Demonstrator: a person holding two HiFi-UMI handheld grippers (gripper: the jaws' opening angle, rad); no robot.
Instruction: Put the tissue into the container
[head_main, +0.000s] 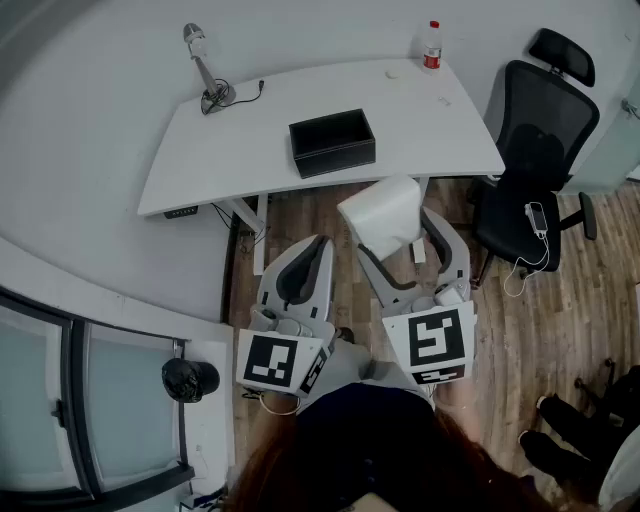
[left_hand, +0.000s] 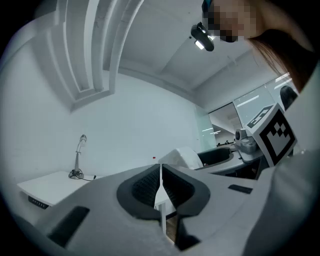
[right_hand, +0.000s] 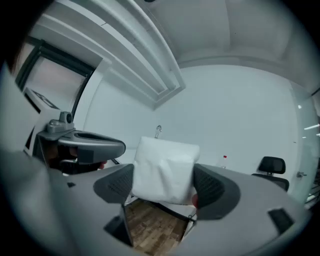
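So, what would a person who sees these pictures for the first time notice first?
Most likely the white tissue pack, clamped between the wide-set jaws of the right gripper and held just short of the white table. Next comes the black container, open at the top, standing near the middle of the table's near edge. The left gripper beside the right one is shut and holds nothing.

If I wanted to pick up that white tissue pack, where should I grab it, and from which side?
Take the tissue pack across its two opposite sides, from its near end, as the right gripper does. It looks soft and wide, so wide-set jaws probably hold it best, leaving the far end free to enter the open-topped black container.
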